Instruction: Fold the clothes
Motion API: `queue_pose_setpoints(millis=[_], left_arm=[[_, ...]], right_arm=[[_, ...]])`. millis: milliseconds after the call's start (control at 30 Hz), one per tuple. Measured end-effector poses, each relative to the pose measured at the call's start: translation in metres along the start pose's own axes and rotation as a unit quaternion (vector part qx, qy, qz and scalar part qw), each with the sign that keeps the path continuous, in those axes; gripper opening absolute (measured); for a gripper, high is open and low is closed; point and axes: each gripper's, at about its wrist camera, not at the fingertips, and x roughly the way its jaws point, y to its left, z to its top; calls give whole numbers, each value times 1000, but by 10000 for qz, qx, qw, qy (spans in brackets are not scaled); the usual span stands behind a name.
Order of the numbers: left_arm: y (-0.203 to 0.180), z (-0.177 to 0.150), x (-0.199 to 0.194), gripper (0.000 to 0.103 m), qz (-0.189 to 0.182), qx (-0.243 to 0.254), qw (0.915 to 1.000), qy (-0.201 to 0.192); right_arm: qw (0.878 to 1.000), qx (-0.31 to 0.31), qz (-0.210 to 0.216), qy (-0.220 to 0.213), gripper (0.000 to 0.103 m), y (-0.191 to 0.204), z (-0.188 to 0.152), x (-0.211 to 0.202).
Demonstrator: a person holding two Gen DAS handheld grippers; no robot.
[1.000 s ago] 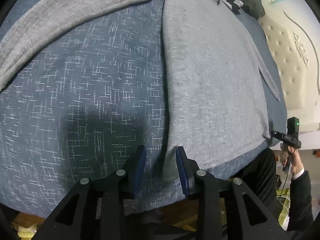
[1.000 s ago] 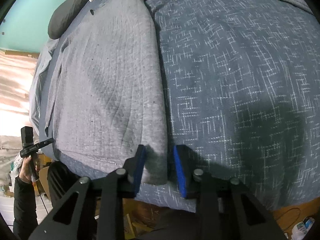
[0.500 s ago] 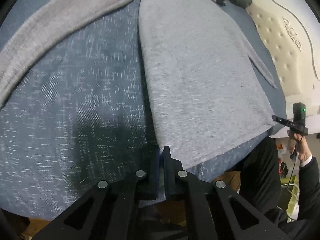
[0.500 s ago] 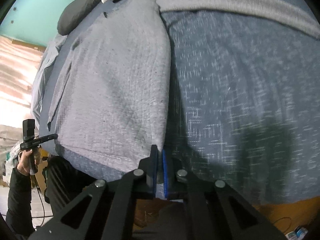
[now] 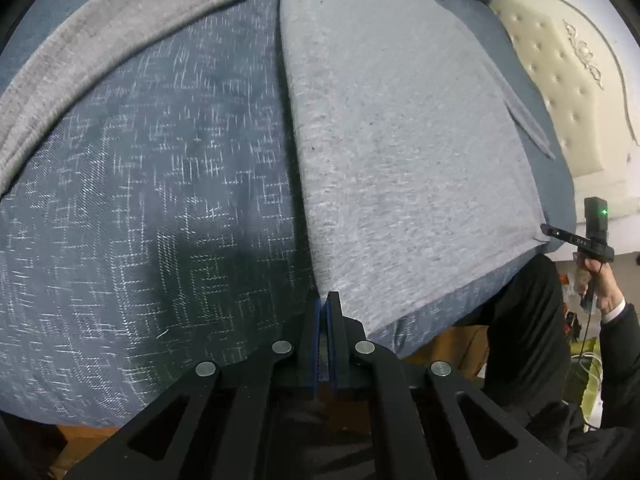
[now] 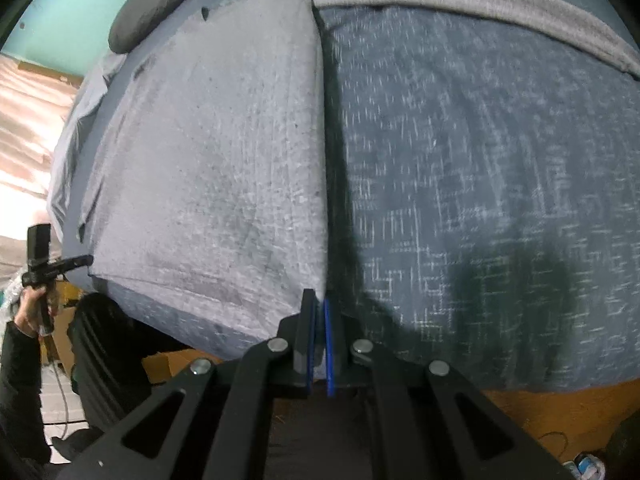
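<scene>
Here, left gripper [image 5: 323, 304] jaws clamped on grey shirt [image 5: 408, 152] hem corner, right gripper [image 6: 317, 306] jaws likewise, over blue bedcover [image 5: 152, 200]

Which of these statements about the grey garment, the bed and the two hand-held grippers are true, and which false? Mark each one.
1. The left hand-held gripper is shut on the grey garment's bottom corner. True.
2. The right hand-held gripper is wide open. False: it is shut on the garment's other bottom corner.
3. The garment lies on a patterned blue bedspread. True.
4. The garment is already folded into a small square. False: its body lies spread flat, sleeves out.
</scene>
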Motion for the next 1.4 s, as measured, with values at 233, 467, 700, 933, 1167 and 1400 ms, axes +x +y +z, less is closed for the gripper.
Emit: queue_pose_setpoints(millis=[233, 467, 700, 933, 1167, 1400], left_arm=[[-3, 6, 3, 3, 79, -1, 10000, 11], [-8, 12, 2, 6, 167, 3, 9999, -28], [-8, 18, -13, 8, 157, -57, 9997, -184], [22, 23, -28, 17, 127, -97, 9998, -145], [17, 9, -20, 18, 69, -38, 9999, -91], [9, 9, -10, 18, 54, -109, 9999, -80]], right_arm=[[10000, 37, 1, -70, 5, -2, 4, 6], [9956, -635, -506, -470, 12, 26, 8, -14], [9888, -1330, -644, -209, 24, 53, 4, -2], [9753, -1948, -1040, 19, 24, 74, -1, 13], [9680, -2212, -1186, 85, 21, 81, 1, 25], [9731, -2118, -910, 26, 6, 77, 5, 15]])
